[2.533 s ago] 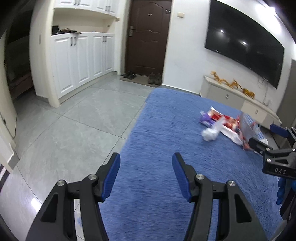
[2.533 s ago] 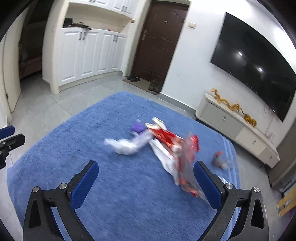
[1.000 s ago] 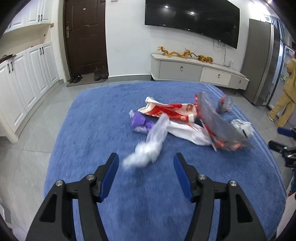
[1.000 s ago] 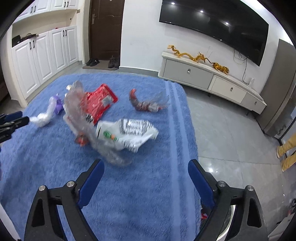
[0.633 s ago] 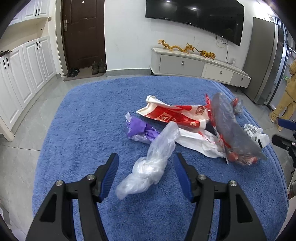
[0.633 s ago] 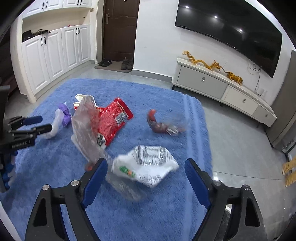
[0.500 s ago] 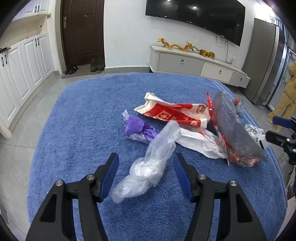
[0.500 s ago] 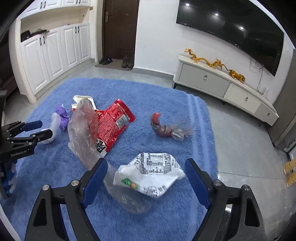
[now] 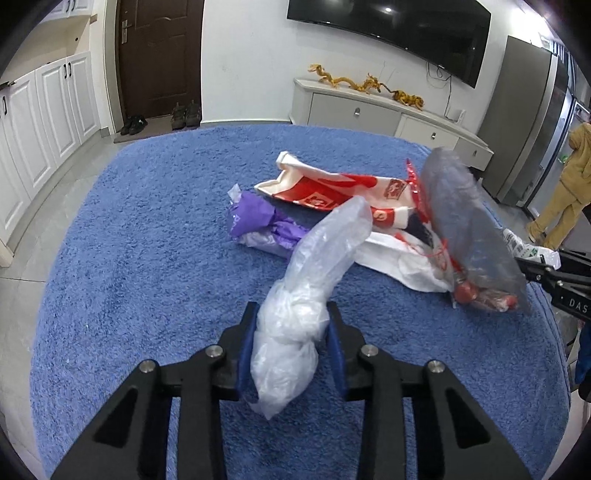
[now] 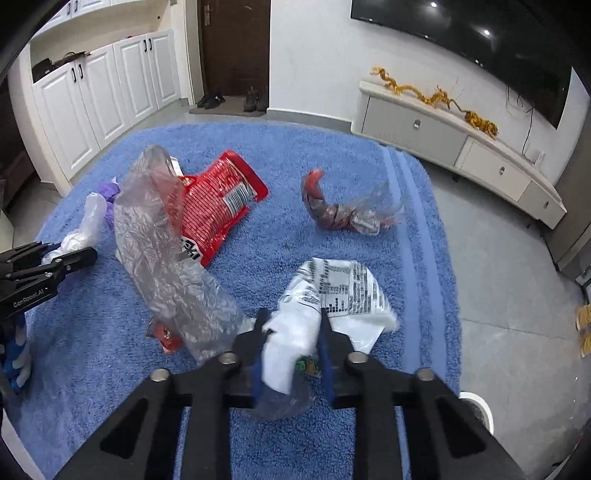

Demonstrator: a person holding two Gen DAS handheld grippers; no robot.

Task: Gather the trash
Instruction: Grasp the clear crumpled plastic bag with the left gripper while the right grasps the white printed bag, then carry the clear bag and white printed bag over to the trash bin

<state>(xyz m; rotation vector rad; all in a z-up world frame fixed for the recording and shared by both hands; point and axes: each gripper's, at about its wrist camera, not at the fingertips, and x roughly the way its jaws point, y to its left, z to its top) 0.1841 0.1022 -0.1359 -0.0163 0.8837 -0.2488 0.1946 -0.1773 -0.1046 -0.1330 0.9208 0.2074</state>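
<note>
Bright ceiling light, television glare (image 9: 388, 10), fisheye-dark corners.

The blue rug (image 9: 147, 258) is seen as a shaggy, matt pile cloth. A knotted clear bag (image 9: 306, 295) looks like thin, crinkly, glossy plastic film, same as the greyish see-through bag (image 10: 162, 258). The red snack packet (image 10: 214, 206) is shown as shiny printed foil-type plastic. The white printed wrapper (image 10: 332, 295) looks smooth and slightly glossy. Floor tiles (image 10: 517, 277) are polished, and the TV screen (image 9: 388, 29) is glossy black.
</note>
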